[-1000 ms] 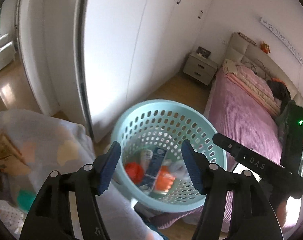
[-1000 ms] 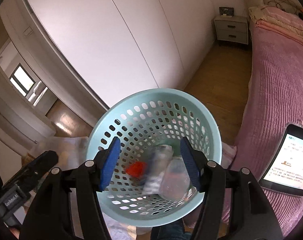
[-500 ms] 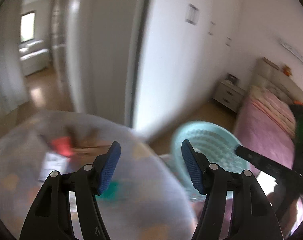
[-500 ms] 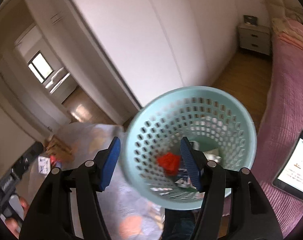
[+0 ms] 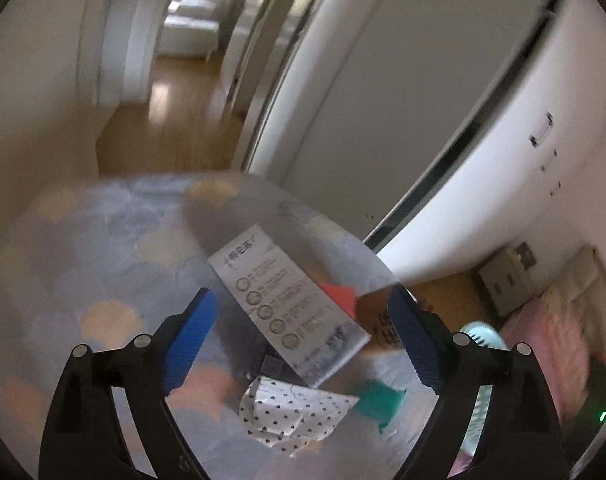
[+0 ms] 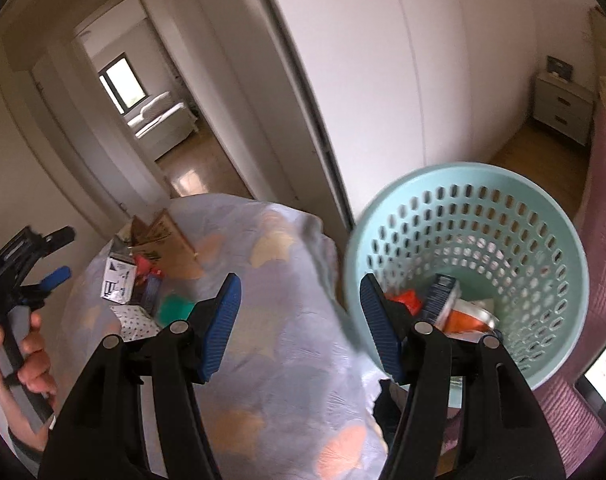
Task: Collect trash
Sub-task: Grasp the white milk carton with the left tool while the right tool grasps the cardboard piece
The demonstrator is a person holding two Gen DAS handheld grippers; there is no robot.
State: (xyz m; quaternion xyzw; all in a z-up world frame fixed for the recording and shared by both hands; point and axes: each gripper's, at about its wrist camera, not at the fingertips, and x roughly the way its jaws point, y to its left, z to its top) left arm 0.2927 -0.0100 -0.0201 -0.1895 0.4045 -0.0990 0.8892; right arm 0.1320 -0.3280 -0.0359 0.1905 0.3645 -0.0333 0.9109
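Carton [image 5: 289, 305] flat, long axis diagonal.

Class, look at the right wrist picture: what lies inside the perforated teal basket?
Inside the teal basket: a blue carton, orange wrappers, something red. The gripper finger covers the rest.

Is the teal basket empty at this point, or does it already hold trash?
Already holding trash. The teal basket has an orange-red wrapper and a dark blue carton lying at its bottom.

Both wrist views look down, sharing the trash-strewn table [image 5: 83, 248].
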